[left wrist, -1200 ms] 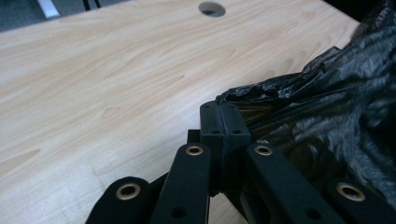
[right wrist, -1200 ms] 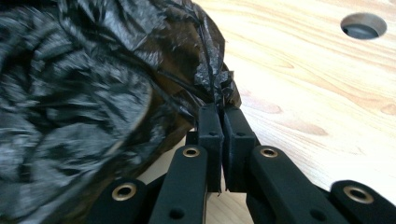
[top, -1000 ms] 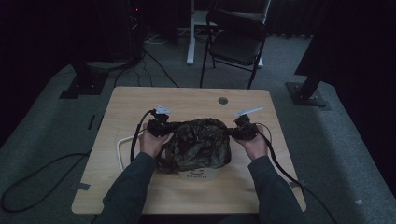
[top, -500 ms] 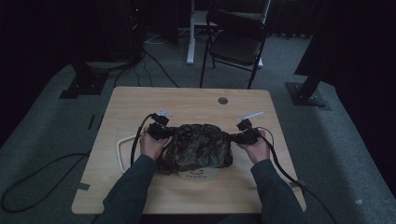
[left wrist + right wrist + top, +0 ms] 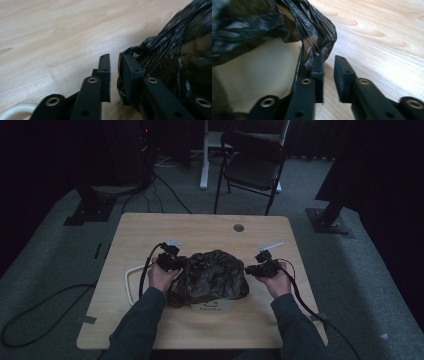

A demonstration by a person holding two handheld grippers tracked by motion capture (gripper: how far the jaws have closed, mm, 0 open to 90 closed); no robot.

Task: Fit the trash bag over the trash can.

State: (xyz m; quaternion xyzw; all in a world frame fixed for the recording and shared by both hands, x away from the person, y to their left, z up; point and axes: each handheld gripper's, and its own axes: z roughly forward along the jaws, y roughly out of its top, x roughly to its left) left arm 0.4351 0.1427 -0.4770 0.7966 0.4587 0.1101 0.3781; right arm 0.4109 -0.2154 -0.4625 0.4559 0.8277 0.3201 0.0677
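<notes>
Crinkled black plastic bag [image 5: 214, 279] drapes over a cream round container [image 5: 212, 306], mid-tabletop, near side. Left gripper [image 5: 172, 262] sits at bag's left edge; its jaws have just been opening, narrow gap w/ nothing between, film just beside one jaw. Right gripper [image 5: 260, 268] at bag's right edge, jaws likewise just been opening, gap bare, film beside them. Light wooden tabletop [image 5: 200, 227] underneath; white loop [image 5: 131, 282] lies left.
</notes>
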